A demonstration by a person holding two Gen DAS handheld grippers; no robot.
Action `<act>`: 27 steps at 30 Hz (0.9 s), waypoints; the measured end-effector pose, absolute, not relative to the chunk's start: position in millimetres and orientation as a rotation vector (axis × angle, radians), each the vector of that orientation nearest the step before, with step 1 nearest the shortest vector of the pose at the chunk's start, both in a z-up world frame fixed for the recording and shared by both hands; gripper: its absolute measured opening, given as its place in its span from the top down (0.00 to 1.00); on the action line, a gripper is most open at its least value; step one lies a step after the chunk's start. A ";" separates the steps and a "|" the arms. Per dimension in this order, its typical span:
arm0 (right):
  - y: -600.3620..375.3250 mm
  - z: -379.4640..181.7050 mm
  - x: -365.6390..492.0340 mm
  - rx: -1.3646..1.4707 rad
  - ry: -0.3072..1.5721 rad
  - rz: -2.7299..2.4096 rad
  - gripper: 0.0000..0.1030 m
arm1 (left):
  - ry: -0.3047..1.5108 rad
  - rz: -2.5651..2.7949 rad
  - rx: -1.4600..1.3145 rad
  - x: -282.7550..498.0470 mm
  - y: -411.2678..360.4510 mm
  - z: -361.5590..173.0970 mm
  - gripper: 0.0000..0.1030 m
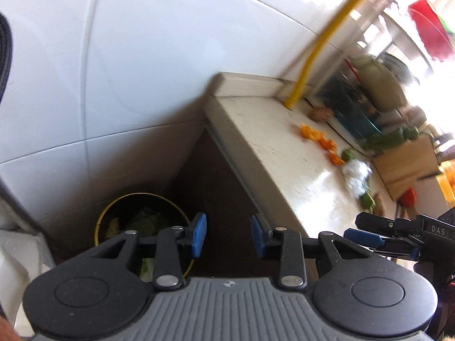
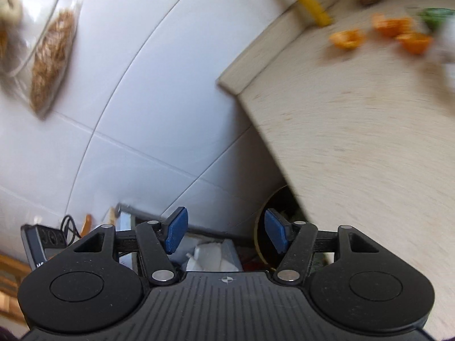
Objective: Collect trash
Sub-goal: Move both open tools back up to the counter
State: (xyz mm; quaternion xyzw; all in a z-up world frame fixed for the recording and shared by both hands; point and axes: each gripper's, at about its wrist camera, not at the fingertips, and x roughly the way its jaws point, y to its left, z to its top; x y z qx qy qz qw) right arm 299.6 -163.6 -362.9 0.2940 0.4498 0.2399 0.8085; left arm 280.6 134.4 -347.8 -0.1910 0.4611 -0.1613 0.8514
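- L gripper (image 1: 228, 234) is hanging over the floor gap between the tiled wall (image 1: 142, 56) and the end of the counter (image 1: 270, 142); blue pads are standing a moderate way apart w/ nothing between them.
- R gripper (image 2: 224, 233) is pointing down past the counter's end edge; its pads are sitting wider apart than the L ones, also empty.
- In the L view, the R gripper is showing at the right edge, just beside the counter's front edge.
- Round dark bin (image 1: 142, 221) w/ a yellowish rim is sitting on the floor in the corner by the wall, below the counter's end; green leafy scraps (image 1: 148, 218) are lying inside it.
- In the R view the bin is peeking out from under the counter's end edge, partly hidden.
- Orange peels (image 2: 384, 32) are lying on the counter toward its back edge, near the base of a yellow pipe (image 2: 310, 5) that is running up the wall.
- Green veg bits (image 1: 348, 155) and sth white, crumpled (image 1: 357, 177), prob. a plastic bag (too blurred to be sure), are lying farther along the counter.
- A brownish round item (image 1: 321, 112) is resting by the back edge next to the pipe.
- Wooden cutting board (image 1: 406, 164) is sitting farther along the counter.
- Clear bag of brown stuff (image 2: 52, 56) is hanging on the wall in the R view.
- White crumpled material (image 2: 210, 258) is lying low by the wall, beside the bin.
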 end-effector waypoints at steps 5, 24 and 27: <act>-199.5 -357.7 264.0 0.655 0.905 0.390 0.30 | 0.975 -0.435 -0.366 285.2 103.4 -342.9 0.65; -329.8 -343.3 235.7 0.701 0.747 0.091 0.27 | 0.992 -0.748 -0.233 370.8 -92.4 -333.3 0.60; -352.1 -342.6 232.7 0.712 0.727 0.059 0.27 | 1.004 -0.757 -0.212 391.0 -129.7 -343.2 0.60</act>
